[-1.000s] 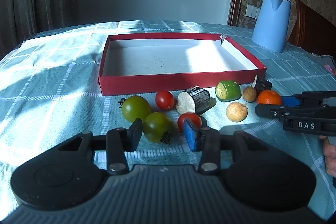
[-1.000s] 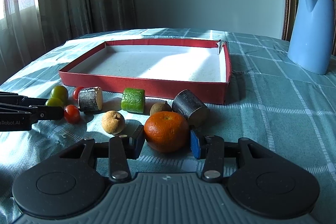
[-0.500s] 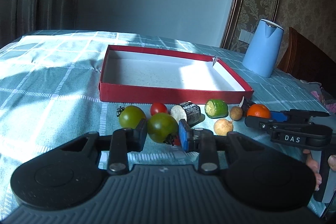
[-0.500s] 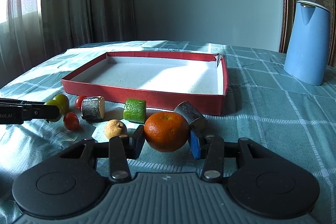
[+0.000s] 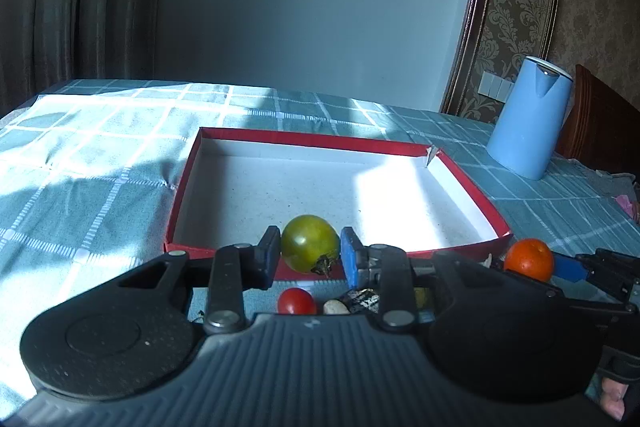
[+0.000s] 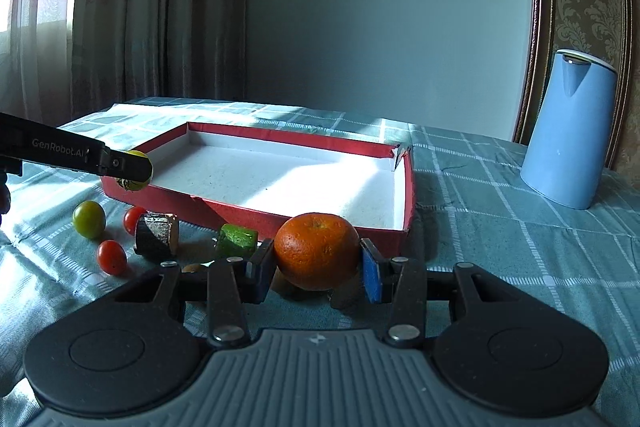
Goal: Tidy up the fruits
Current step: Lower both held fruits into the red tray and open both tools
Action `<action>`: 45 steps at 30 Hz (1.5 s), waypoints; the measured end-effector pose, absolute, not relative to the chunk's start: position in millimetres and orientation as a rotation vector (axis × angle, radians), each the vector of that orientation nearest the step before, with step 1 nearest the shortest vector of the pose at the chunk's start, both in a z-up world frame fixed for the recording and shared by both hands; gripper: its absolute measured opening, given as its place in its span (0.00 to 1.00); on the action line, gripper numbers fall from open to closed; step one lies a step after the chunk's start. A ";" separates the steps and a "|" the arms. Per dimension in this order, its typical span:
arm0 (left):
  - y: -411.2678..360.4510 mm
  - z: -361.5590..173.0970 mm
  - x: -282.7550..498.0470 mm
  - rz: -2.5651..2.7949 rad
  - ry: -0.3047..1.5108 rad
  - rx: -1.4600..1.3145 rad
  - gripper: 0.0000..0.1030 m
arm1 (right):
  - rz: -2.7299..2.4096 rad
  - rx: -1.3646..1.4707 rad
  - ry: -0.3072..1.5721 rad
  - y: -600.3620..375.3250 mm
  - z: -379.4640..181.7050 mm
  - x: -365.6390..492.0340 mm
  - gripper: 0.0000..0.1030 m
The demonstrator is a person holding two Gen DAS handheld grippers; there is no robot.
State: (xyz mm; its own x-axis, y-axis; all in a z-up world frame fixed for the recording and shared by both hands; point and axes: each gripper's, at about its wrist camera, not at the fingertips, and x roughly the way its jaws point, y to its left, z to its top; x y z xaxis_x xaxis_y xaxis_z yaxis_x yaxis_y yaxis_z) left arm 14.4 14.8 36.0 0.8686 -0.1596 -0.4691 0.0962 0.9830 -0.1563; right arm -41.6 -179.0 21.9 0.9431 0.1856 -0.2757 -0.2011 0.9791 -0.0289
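My left gripper (image 5: 308, 255) is shut on a green tomato (image 5: 309, 247) and holds it in the air at the near wall of the red tray (image 5: 464, 175). In the right wrist view the left gripper (image 6: 132, 167) shows at the tray's (image 6: 408, 195) left corner with the green tomato (image 6: 138, 154). My right gripper (image 6: 318, 267) is shut on an orange (image 6: 316, 249), lifted before the tray's near wall; the orange also shows in the left wrist view (image 5: 529, 259). The tray's white inside holds nothing.
On the checked cloth lie another green tomato (image 6: 89, 219), two red tomatoes (image 6: 112, 257) (image 6: 133, 219), a dark cut cylinder (image 6: 156, 235) and a green piece (image 6: 237, 239). A blue kettle (image 6: 568, 131) stands at the back right.
Both grippers have risen off the cloth with their fruit and moved toward the tray. The left one closed on the green tomato about a second ago.
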 end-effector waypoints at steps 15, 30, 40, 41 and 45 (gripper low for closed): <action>15.9 9.6 115.2 0.052 0.609 -0.022 0.29 | 0.127 -0.068 0.435 -174.4 39.0 99.9 0.42; 13.5 5.8 125.7 0.038 0.672 -0.026 0.60 | 0.127 -0.075 0.501 -169.4 31.9 119.5 0.45; 10.6 16.2 102.1 0.075 0.526 0.008 0.95 | 0.127 -0.063 0.482 -171.9 32.1 112.3 0.68; 11.0 16.9 99.9 0.078 0.513 0.011 0.95 | 0.129 -0.048 0.471 -174.2 32.2 110.8 0.71; 12.1 20.4 82.7 0.078 0.442 0.037 0.97 | 0.145 -0.010 0.430 -179.8 31.9 102.4 0.74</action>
